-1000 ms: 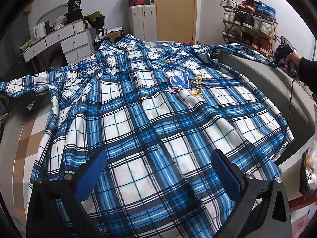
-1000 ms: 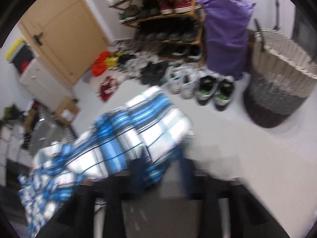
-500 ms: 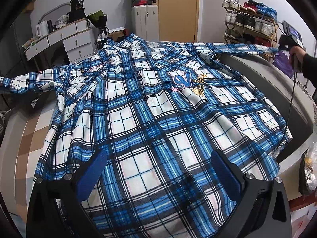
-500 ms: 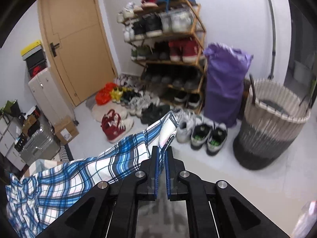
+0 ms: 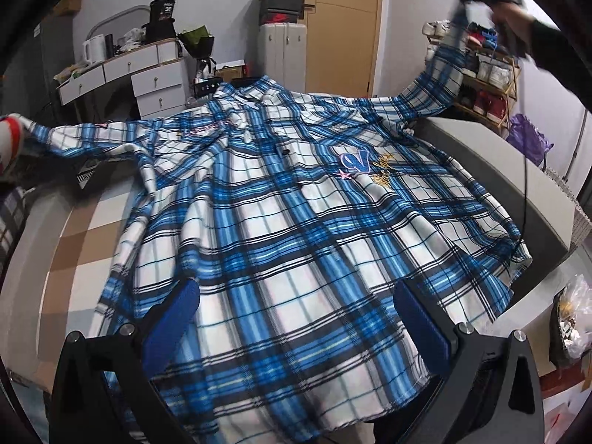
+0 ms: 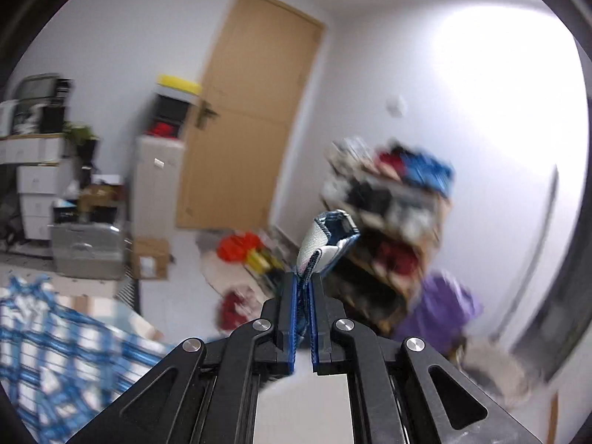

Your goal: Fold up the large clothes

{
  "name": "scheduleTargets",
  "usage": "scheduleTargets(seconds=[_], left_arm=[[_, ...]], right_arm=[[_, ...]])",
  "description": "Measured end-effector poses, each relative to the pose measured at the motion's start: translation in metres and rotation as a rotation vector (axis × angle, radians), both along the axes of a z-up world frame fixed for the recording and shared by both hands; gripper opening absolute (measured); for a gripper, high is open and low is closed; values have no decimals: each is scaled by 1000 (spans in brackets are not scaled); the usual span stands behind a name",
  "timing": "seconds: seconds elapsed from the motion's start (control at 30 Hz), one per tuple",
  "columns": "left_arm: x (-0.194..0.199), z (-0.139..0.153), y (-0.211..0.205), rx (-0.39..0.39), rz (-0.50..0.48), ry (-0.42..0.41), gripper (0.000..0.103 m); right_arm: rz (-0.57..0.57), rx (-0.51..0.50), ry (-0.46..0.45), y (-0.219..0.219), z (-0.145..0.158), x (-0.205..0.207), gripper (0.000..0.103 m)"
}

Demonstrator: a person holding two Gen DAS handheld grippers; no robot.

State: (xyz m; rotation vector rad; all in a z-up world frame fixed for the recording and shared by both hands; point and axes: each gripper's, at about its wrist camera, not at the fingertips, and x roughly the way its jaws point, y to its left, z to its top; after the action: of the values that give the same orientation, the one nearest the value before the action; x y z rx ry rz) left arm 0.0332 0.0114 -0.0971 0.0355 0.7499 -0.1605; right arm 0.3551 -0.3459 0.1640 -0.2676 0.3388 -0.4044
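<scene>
Bed (image 5: pixel 492 170) fills most of the L wrist view, grey top w/ a tan-check patch at its left side. Shirt (image 5: pixel 296 244), blue/white plaid, lies spread front-up across it, collar at the far end, hem nearest the cam and running under the L gripper. Chest has a "V" logo (image 5: pixel 353 161) w/ gold script just beside it. One sleeve (image 5: pixel 440 74) is lifted off the bed, stretched up toward the top-right corner. The other sleeve trails off to the left edge of the frame.

Door (image 6: pixel 248 111), tan wood, stands at the back wall; a white cabinet (image 5: pixel 283 51) sits just beside it w/ boxes stacked on top. Shoe rack (image 6: pixel 392 222) on the right, blurred. Purple bag (image 6: pixel 440 310) near its foot. White drawers (image 5: pixel 148 77) at back left, cluttered top.

L gripper (image 5: pixel 296 318): jaws wide apart, blue pads either side of the hem area, nothing between them pinched; whether the pads touch the cloth can't tell.

R gripper (image 6: pixel 304 307): jaws closed tight on the cuff (image 6: pixel 329 236), which sticks up past the fingertips, folded over. In the L wrist view the same gripper shows at top right, blurred, in a person's hand (image 5: pixel 507 11) w/ a dark sleeve, a cable hanging down from it to the bed.
</scene>
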Motion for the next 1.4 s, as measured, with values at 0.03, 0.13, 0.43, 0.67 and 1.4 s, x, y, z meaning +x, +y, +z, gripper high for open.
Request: scheduleTargets(seconds=[0.03, 0.13, 0.43, 0.67, 1.4], left_arm=[[-2, 1, 3, -8, 3, -5, 102], [-12, 4, 23, -50, 32, -25, 102], [-35, 6, 92, -178, 169, -52, 102], [-39, -1, 121, -258, 241, -42, 102], [-40, 1, 116, -259, 207, -11, 102]], right_arm=[[46, -1, -3, 30, 6, 3, 5], [193, 27, 8, 111, 12, 10, 5], [646, -19, 358, 374, -136, 27, 5], [748, -342, 620, 489, -316, -7, 5], [470, 631, 802, 207, -296, 131, 89]])
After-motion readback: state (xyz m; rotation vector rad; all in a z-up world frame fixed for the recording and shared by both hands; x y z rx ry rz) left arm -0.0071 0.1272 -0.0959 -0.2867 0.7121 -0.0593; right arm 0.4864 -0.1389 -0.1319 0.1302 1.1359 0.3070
